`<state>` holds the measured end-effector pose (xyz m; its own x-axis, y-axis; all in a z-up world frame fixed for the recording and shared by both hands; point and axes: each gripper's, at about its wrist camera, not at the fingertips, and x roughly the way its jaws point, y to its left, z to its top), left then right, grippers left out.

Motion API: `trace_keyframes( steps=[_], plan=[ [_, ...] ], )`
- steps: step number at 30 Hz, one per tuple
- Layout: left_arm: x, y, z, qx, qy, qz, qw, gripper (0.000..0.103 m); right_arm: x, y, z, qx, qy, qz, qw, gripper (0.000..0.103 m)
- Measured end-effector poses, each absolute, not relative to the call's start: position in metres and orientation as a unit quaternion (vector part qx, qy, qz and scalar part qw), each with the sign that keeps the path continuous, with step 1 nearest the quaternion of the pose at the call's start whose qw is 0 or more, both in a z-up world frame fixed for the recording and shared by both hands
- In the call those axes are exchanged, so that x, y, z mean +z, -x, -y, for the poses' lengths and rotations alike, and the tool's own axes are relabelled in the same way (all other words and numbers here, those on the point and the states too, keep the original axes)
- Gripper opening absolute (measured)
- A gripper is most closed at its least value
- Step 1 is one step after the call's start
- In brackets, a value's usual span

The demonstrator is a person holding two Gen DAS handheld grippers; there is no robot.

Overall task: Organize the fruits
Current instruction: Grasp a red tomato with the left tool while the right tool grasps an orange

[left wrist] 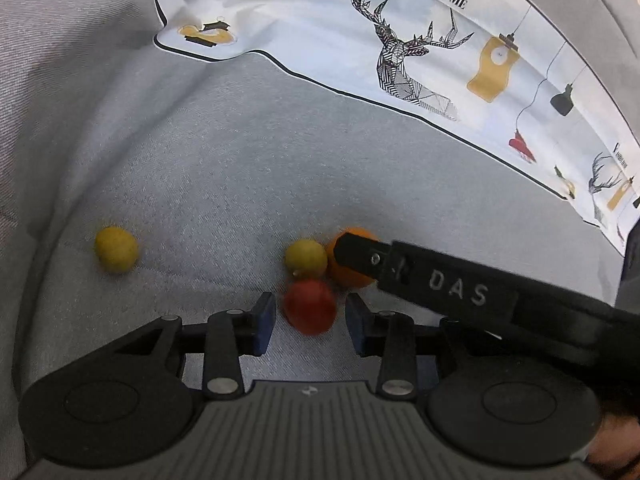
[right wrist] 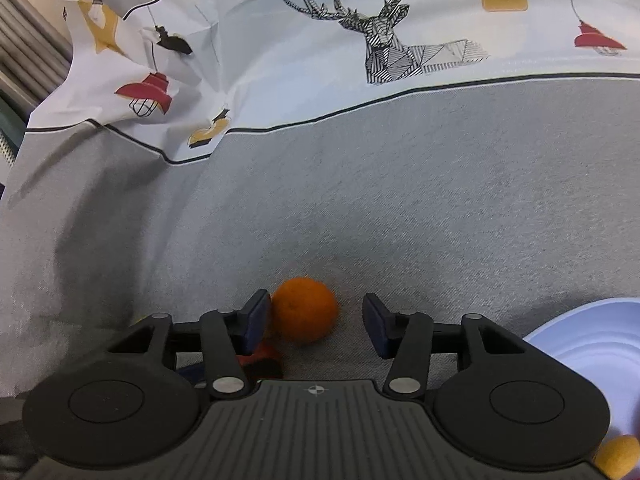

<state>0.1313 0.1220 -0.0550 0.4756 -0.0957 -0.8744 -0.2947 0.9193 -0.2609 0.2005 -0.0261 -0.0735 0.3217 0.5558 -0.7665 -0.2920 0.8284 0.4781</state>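
A red fruit [left wrist: 310,306] sits between the parted blue pads of the left claw [left wrist: 310,316], nearest the left wrist camera, on a grey cloth-covered tabletop [left wrist: 200,160]. The jaws stand partly apart, and neither pad appears to press on the fruit; a gap shows on each side. Just beyond it, a small yellow fruit [left wrist: 306,258] rests against an orange fruit [left wrist: 352,258], the three bunched together. The black finger of the right claw [left wrist: 420,272], lettered "DAS", reaches in from the right and lies across the orange one. A second yellow fruit [left wrist: 117,249] lies alone, well apart to the left.

From the right wrist camera, the orange fruit [right wrist: 306,309] lies between that claw's jaws [right wrist: 316,316], close against the left pad [right wrist: 256,316] and clear of the right one; the jaws are partly open and grip nothing. A patch of red [right wrist: 260,362] shows under the left finger. A pale blue bowl [right wrist: 592,344] stands at the right edge, with an orange-yellow round thing [right wrist: 618,458] in the lower right corner, too cropped to identify.

Farther back on the tabletop lies a white sheet [left wrist: 400,20] printed with a geometric stag, hanging lamps and the words "FASHION HOME".
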Motion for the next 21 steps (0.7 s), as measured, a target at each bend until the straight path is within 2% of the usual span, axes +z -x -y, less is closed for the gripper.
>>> trace_keyframes(
  steps=[3,5,9,21],
  plan=[
    [-0.058,-0.133,-0.118,0.058,0.176,-0.514,0.837,0.04,-0.073,-0.199,0.025,0.276,-0.132,-0.516,0.8,0.037],
    [-0.06,-0.132,-0.116,0.054,0.165,-0.518,0.837,0.03,-0.072,-0.198,0.025,0.277,-0.132,-0.515,0.801,0.037],
    [-0.054,-0.126,-0.116,0.062,0.143,-0.513,0.844,0.03,-0.071,-0.197,0.029,0.271,-0.136,-0.509,0.805,0.035],
    [-0.031,-0.072,-0.156,0.127,0.195,-0.52,0.821,0.03,-0.037,-0.147,0.049,0.261,-0.103,-0.501,0.819,0.035]
  ],
)
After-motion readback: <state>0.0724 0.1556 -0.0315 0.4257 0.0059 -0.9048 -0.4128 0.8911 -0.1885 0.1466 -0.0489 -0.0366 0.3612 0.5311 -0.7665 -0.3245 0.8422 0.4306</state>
